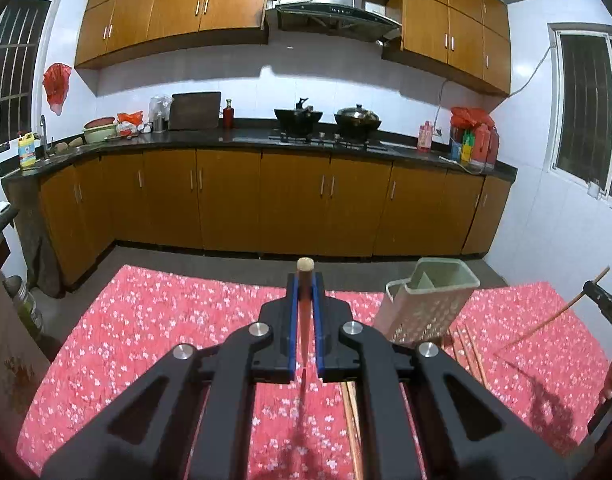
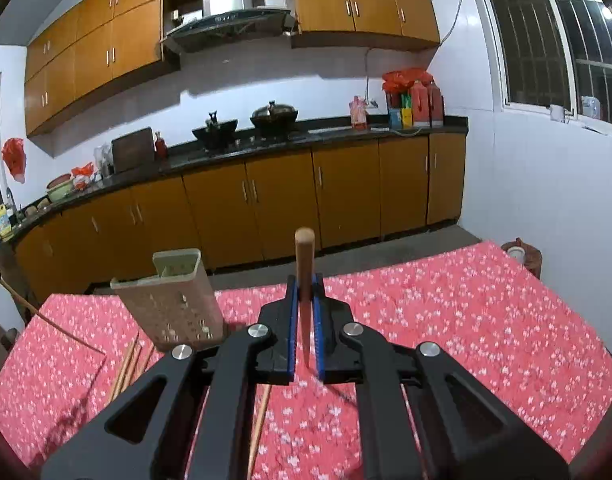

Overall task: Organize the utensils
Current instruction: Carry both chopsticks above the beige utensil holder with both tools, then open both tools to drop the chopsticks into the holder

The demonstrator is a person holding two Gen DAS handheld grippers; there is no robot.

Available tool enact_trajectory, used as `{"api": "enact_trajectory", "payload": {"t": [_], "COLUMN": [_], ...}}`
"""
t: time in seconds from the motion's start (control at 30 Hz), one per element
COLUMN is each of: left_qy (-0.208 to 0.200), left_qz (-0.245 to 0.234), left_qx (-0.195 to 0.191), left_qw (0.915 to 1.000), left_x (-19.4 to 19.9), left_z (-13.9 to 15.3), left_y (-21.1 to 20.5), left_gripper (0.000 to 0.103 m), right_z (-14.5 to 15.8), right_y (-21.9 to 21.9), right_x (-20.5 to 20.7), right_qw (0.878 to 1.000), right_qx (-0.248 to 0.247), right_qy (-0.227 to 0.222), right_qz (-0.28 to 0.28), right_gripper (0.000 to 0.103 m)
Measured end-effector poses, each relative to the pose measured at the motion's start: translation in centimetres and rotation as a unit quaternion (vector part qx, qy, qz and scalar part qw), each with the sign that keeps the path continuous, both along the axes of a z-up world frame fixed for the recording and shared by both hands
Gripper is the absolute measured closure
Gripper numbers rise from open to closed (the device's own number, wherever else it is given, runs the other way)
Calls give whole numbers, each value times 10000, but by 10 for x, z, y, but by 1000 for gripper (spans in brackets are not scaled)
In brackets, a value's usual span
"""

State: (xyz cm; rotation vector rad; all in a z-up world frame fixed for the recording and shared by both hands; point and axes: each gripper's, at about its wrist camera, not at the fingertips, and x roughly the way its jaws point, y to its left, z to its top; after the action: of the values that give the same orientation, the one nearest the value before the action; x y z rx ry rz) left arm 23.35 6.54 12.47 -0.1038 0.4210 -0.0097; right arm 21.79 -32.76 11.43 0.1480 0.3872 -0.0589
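We start at our left gripper [image 1: 305, 280]: its blue-padded jaws are closed tight on a chopstick [image 1: 304, 312], which runs along the line of the fingers with its blunt pale end poking out just past the tips. Our right gripper [image 2: 305, 280] is clamped the same way on a second chopstick [image 2: 305, 280], whose rounded end sticks out further beyond the pads while its thin end shows between the jaws nearer the camera.

Both claws hang above a table covered with a red flowered cloth [image 1: 165, 320]. On that cloth stands the utensil holder [image 1: 426, 300], a pale, perforated plastic caddy with an open top split by a divider; it sits toward the far edge of the table, between our two grippers, to the right of the left one and to the left of the right one [image 2: 173, 300].

More loose chopsticks [image 1: 472, 352] lie flat on the cloth just in front of the holder, on the near side of it, and some run under our grippers.

Beyond the far edge of the table are the floor, a row of brown base cabinets [image 1: 265, 200] and a dark counter [image 1: 241, 136] with two pots on a hob.
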Motion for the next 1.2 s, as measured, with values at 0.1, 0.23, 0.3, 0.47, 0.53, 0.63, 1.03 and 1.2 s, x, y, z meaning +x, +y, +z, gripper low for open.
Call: {"api": "enact_trajectory", "payload": {"t": [0.1,0.23,0.3,0.47,0.53,0.63,1.03,1.2], "left_qy": [-187,-625,-899,-1245,-1294,-1244,-581,-355], "left_qz": [-31,-126,-245,-511,-609,-753,-1050,-1084], "left_qx": [-21,-146,-242,-426,-528,-623,-667,-610], "left_qw": [9998,9979,9954,9900,9883,9874,9905,9916], "left_x": [2,4,3,6,10,21,54,64], "left_z": [21,60,83,112,115,111,58,39], "left_y": [-1,-7,-14,-34,-41,-53,-78,-84], "left_gripper": [95,95,95,95,95,95,95,95], "right_z": [31,71,90,103,101,94,46,36], "right_y": [-1,4,9,26,35,51,74,77], "right_x": [4,5,6,19,28,40,72,76], "right_qw": [9993,9948,9901,9809,9797,9803,9897,9910], "right_qx": [145,410,576,819,805,632,407,402], "right_qy": [-338,-906,-1227,-1662,-1699,-1696,-1077,-863], "right_qz": [55,233,356,598,692,786,848,942], "right_gripper": [95,95,95,95,95,95,95,95]}}
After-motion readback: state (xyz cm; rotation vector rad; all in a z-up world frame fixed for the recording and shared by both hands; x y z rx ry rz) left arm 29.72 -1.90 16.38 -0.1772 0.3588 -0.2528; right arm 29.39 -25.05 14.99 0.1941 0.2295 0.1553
